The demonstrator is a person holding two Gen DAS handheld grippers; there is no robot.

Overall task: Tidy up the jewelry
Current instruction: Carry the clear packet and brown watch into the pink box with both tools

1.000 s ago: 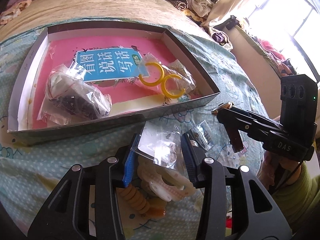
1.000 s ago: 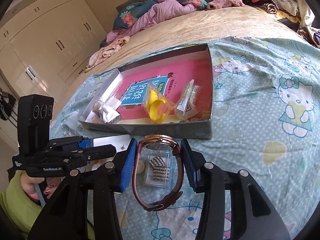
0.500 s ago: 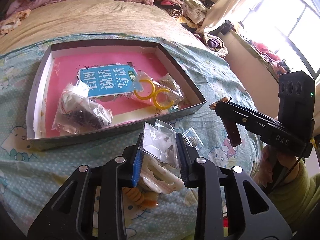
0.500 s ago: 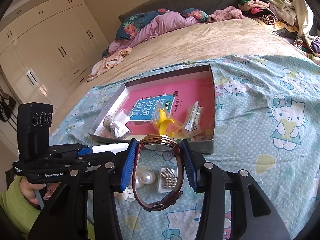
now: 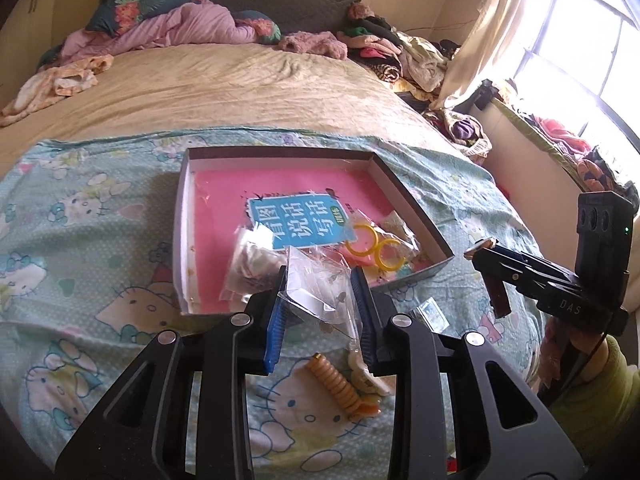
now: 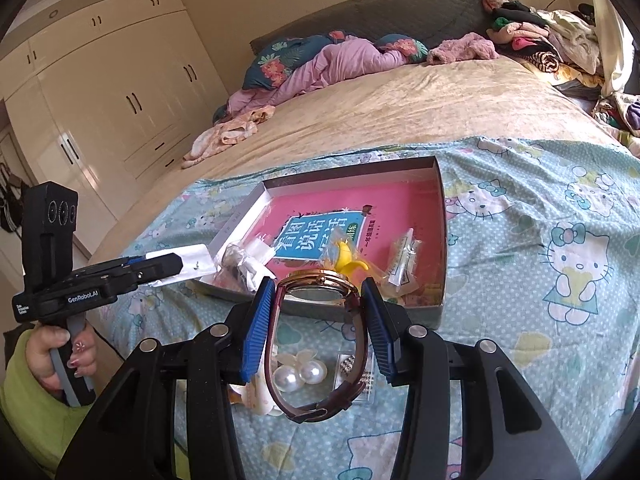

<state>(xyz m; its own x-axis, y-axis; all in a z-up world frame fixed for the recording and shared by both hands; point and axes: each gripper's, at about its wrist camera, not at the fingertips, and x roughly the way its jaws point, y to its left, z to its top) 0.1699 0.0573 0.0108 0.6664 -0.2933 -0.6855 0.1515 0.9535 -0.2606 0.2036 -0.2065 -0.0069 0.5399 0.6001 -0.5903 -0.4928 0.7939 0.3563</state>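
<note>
Bed: L tool point(image 5: 320, 300) grips bag point(image 5: 320, 284), R tool point(image 6: 318, 320) grips watch point(image 6: 320, 300), near box point(image 6: 442, 240) rim.

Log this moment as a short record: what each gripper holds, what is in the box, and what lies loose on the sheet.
left gripper: shut on a clear plastic packet, raised near the box's front edge
right gripper: shut on a wristwatch, strap hanging down
box: open, pink book inside, on the Hello Kitty sheet
in box: yellow hoop earrings in a packet, crumpled packet
loose on sheet: pearl pair, orange coil hair tie
</note>
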